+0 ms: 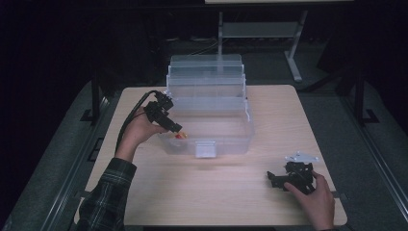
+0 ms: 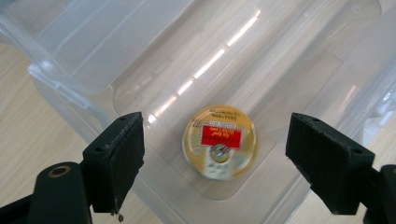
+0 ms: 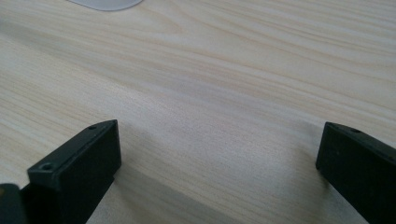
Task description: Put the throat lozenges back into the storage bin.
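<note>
A pale wooden table point(image 1: 226, 192) stands in a dark room; grey floor around; a metal stand point(image 1: 293, 57) behind.

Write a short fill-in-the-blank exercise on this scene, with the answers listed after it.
1. The round tin with the red label lies inside the clear plastic ____.
2. The left gripper hovers above the tin with its fingers ____.
3. The right gripper rests low over the wooden ____, fingers apart and holding nothing.
4. The bin has its lid ____.

Missing words: bin; open; table; open
</note>
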### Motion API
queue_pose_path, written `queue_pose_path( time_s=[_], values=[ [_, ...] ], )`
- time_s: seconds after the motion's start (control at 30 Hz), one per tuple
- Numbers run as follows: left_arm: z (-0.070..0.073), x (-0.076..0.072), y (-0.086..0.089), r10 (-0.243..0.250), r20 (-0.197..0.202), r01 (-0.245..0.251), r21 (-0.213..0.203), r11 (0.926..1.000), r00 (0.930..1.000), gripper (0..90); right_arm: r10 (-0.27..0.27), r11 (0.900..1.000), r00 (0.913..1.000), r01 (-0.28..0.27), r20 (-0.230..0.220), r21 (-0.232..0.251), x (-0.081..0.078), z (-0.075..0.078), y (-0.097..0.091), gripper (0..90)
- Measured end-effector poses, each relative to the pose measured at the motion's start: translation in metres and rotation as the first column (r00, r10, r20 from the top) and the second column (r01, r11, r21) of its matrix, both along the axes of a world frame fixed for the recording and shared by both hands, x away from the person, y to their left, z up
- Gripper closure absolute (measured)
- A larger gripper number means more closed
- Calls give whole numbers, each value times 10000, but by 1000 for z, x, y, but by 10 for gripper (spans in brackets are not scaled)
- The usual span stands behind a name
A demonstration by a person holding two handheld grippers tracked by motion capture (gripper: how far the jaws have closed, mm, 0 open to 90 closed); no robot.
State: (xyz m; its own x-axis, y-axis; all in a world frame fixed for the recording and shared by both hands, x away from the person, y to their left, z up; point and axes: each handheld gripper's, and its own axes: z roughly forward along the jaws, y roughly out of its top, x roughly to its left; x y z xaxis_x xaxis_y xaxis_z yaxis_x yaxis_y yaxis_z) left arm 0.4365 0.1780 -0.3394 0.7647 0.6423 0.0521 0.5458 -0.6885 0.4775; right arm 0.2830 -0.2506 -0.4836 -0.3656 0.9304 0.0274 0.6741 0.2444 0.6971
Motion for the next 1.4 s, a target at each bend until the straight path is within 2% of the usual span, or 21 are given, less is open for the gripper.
queue_pose_path(
  time_s=[0.23, 0.57, 1.0, 1.4],
  values=[
    [4, -4, 2, 15, 117, -14, -43, 10000, 9999, 190, 0, 10000, 10000, 0, 2, -2, 0, 0, 0, 0],
    [8, -14, 15, 215, 348, -205, -278, 9994, 9992, 187, 2, 10000, 10000, -2, 4, -4, 0, 0, 0, 0],
    [5, -34, 36, 582, 396, -552, -723, 9959, 9975, 147, 1, 10000, 10000, -1, 1, -2, 0, 0, 0, 0],
    [0, -51, 53, 831, 536, -783, -855, 9933, 9951, 139, 1, 10000, 10000, -1, 3, -2, 0, 0, 0, 0]
  ],
)
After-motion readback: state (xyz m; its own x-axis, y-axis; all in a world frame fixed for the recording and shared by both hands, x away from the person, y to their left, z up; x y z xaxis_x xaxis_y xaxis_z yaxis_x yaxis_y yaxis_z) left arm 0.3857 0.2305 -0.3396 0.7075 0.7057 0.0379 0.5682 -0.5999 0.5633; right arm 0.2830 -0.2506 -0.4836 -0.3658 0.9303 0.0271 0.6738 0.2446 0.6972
